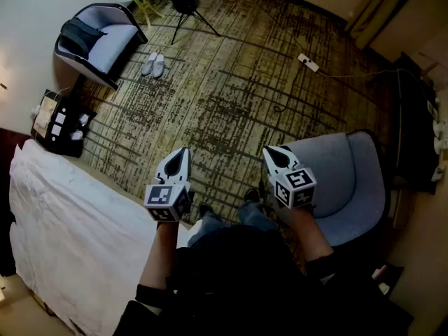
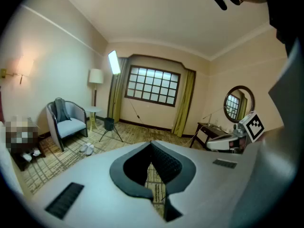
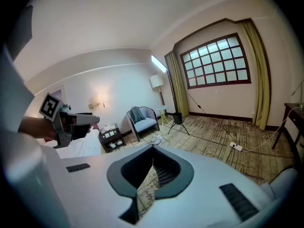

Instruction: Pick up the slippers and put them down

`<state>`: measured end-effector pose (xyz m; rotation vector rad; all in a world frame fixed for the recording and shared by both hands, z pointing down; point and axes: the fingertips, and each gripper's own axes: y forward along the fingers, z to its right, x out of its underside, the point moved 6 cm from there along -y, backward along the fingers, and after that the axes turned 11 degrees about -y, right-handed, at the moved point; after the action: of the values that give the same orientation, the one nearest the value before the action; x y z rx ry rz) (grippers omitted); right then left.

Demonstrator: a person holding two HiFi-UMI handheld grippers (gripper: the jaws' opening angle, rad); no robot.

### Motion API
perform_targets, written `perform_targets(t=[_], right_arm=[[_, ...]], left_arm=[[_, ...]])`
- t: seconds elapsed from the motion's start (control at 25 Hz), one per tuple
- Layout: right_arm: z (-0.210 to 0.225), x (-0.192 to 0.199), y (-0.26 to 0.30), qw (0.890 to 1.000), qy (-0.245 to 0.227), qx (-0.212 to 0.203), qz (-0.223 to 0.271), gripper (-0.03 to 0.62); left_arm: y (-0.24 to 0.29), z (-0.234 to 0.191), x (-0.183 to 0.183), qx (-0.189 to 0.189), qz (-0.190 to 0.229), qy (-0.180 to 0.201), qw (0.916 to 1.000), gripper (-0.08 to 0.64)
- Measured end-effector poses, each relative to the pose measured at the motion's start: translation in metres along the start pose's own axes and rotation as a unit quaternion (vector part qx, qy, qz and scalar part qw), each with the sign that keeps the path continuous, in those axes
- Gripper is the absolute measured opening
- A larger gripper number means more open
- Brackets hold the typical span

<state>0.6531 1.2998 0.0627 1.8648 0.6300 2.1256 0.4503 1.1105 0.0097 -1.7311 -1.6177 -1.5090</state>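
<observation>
Holds the left gripper (image 1: 183,152) and the right gripper (image 1: 269,152) out in front, side by side but apart, noses tipped a little down toward the patterned carpet (image 1: 245,89). Shows, in both gripper views, each pair of jaws pressed together with nothing between them: closed and empty, most likely because no grasp is due yet. Finds the slippers (image 1: 153,64) well apart from both grippers, far across the room: a pale pair lying side by side on the carpet, just in front of the far armchair (image 1: 98,44) and near the tripod (image 1: 187,9). Reads as a ready, travelling posture, aimed roughly toward that corner; judges the pick-up not yet begun. Has the white bed (image 1: 63,236) on the left and a second armchair (image 1: 350,180) close on the right, so calls for a walk over open carpet before any reach. Calls, too, for opening the jaws and dipping low at the end, given slippers lying flat on the floor. Warrants a little care around the power strip (image 1: 308,62) and its cable, off to the right of the straight line. Turns up no brand, label or legible writing anywhere: only black-and-white square patterns on the marker cubes (image 1: 166,200), without letters. Leaves the small items on the dark bedside table (image 1: 59,121) unread, too small to tell.
</observation>
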Motion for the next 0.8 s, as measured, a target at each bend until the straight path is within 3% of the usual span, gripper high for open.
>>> perform_targets(t=[0.36,0.64,0.8], right_arm=[[0.011,0.005,0.005,1.0,-0.008,-0.016,-0.002,0.0],[0.015,-0.007,0.041,0.996,-0.05,-0.08,-0.003,0.0],[-0.014,-0.026,0.074,0.988,-0.081,-0.133,-0.001,0.0]], left_arm=[[0.006,-0.01,0.012,-0.025,-0.003,-0.008,0.9997,0.002],[-0.007,-0.014,0.009,-0.094,0.042,-0.046,0.9936,0.002],[-0.038,-0.036,0.015,-0.148,0.06,-0.067,0.9849,0.002]])
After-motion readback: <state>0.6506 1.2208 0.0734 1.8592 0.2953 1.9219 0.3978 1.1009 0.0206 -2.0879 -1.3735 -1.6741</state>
